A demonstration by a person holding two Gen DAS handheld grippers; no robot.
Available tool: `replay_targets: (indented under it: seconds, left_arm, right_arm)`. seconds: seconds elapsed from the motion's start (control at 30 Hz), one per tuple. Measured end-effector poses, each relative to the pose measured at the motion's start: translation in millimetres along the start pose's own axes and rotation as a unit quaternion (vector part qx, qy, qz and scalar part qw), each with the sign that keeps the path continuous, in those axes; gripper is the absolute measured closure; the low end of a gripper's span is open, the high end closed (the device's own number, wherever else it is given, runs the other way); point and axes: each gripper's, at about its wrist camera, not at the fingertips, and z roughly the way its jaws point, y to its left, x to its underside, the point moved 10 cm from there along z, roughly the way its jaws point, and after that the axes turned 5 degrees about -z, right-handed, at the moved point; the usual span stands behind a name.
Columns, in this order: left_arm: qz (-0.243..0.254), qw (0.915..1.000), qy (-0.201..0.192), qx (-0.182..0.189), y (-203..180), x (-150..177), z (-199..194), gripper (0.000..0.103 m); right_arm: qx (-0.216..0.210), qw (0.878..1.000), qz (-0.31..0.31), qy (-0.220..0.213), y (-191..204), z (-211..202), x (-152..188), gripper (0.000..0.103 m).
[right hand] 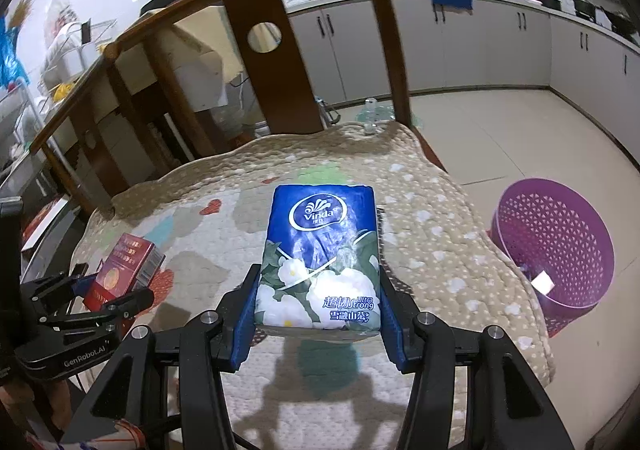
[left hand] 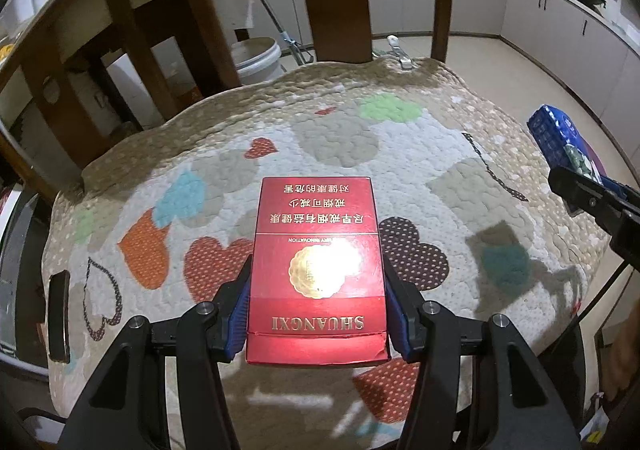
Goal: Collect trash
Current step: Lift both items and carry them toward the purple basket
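A red cigarette box point(left hand: 316, 270) with gold lettering sits between the blue pads of my left gripper point(left hand: 318, 290), which is shut on it above the quilted chair cushion point(left hand: 360, 138). My right gripper point(right hand: 318, 290) is shut on a blue Vinda tissue pack point(right hand: 320, 254) with white flowers printed on it, held over the same cushion point(right hand: 432, 234). In the right wrist view the left gripper point(right hand: 102, 288) and its red box point(right hand: 124, 266) appear at the lower left. In the left wrist view the tissue pack point(left hand: 564, 138) shows at the right edge.
A purple plastic basket point(right hand: 556, 250) stands on the tiled floor right of the chair, with a scrap of paper inside. The wooden chair back point(right hand: 272, 62) rises behind the cushion. A white bucket point(left hand: 256, 60) and a table stand beyond. Grey kitchen cabinets point(right hand: 480, 46) line the far wall.
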Motion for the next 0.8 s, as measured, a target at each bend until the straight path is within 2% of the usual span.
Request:
replay_targets:
  seconds: [0.8]
  left_arm:
    - [0.074,0.997,-0.005,0.019,-74.7,-23.4,15.0,0.048]
  right_arm:
    - [0.036,0.996,0.075,-0.015,-82.3,-11.6,-0.6,0.047]
